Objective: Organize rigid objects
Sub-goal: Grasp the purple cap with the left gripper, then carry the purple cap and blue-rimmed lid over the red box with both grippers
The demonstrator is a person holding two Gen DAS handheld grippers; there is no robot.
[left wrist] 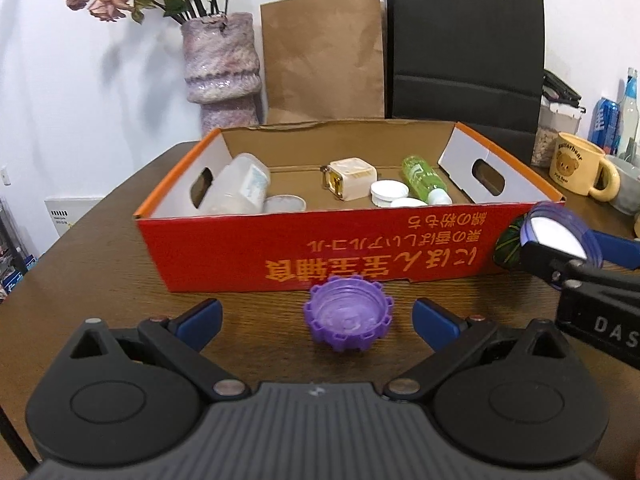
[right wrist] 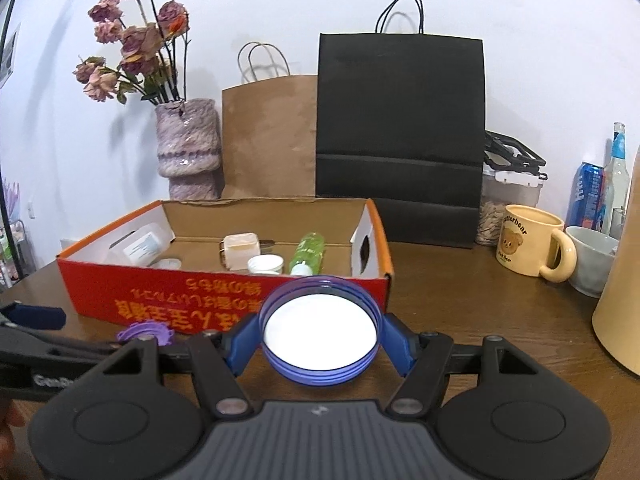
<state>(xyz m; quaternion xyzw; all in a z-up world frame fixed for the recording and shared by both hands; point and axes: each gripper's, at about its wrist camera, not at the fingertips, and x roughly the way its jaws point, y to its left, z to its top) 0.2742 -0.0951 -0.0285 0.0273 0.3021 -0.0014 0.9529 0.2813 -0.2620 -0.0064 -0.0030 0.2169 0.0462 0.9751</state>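
Left wrist view
- Left gripper [left wrist: 316,318]: fingers spread wide, nothing pinched. Both blue pads are clear of anything.
- Purple cap [left wrist: 347,313]: sits open side up on the wooden table [left wrist: 100,248], right in the gap between the two fingers, touching neither as far as I can see.
- Red box [left wrist: 320,248]: cardboard, just past the fingertips, printing upside down on the near wall.
- Inside the box: clear plastic tub [left wrist: 240,186] off to the left, a cream square thing [left wrist: 352,178] in the middle, white caps [left wrist: 388,192] and a green bottle [left wrist: 424,180] to the right.
- Right gripper [left wrist: 560,240]: pokes in from the right of the fingers, carrying the blue lid [left wrist: 560,232] up near the box's front right corner.
- Behind the box: vase of dried flowers [left wrist: 220,60], brown bag [left wrist: 324,56], black bag [left wrist: 464,48]. A bear mug [left wrist: 576,164] is far right.

Right wrist view
- Right gripper [right wrist: 320,330]: clamped on the blue lid [right wrist: 320,330], one blue pad on each side of the rim, white inside facing the camera.
- Lid position: held above the table, in front of the red box [right wrist: 160,296] near its right end.
- Purple cap [right wrist: 148,332]: low to the left of the fingers, partly hidden by the gripper body.
- Left gripper: only one finger [right wrist: 36,318] shows at the far left edge.
- Right of the fingers: bear mug [right wrist: 528,240], grey bowl [right wrist: 592,256], blue can [right wrist: 588,196].
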